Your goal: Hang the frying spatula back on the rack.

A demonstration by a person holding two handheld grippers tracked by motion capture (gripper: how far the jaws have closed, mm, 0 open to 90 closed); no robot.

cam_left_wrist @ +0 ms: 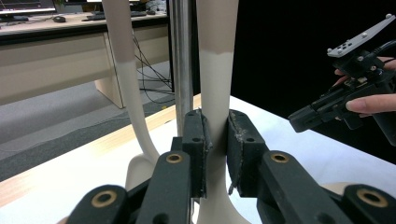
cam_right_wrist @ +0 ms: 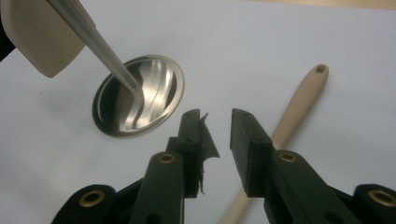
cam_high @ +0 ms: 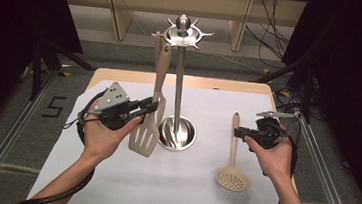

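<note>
A beige slotted spatula (cam_high: pixel 145 138) hangs upright beside the steel utensil stand (cam_high: pixel 180 72), its handle top up at the hook ring. My left gripper (cam_high: pixel 153 105) is shut on the spatula's handle (cam_left_wrist: pixel 215 93), both pads pressing its sides. A second beige handle (cam_left_wrist: pixel 122 60) hangs just past it, next to the stand's pole (cam_left_wrist: pixel 181 60). A beige skimmer spoon (cam_high: pixel 232 177) lies flat on the white sheet at the right. My right gripper (cam_high: pixel 239 133) is open and hovers at the skimmer's handle (cam_right_wrist: pixel 299 100), with nothing between its pads; it also appears as the right gripper (cam_left_wrist: pixel 299 122).
The stand's round steel base (cam_right_wrist: pixel 140 95) sits mid-table on the white sheet (cam_high: pixel 185 193). The wooden table edge (cam_high: pixel 121 76) runs along the back. Metal rails flank both sides, and cables lie on the floor behind.
</note>
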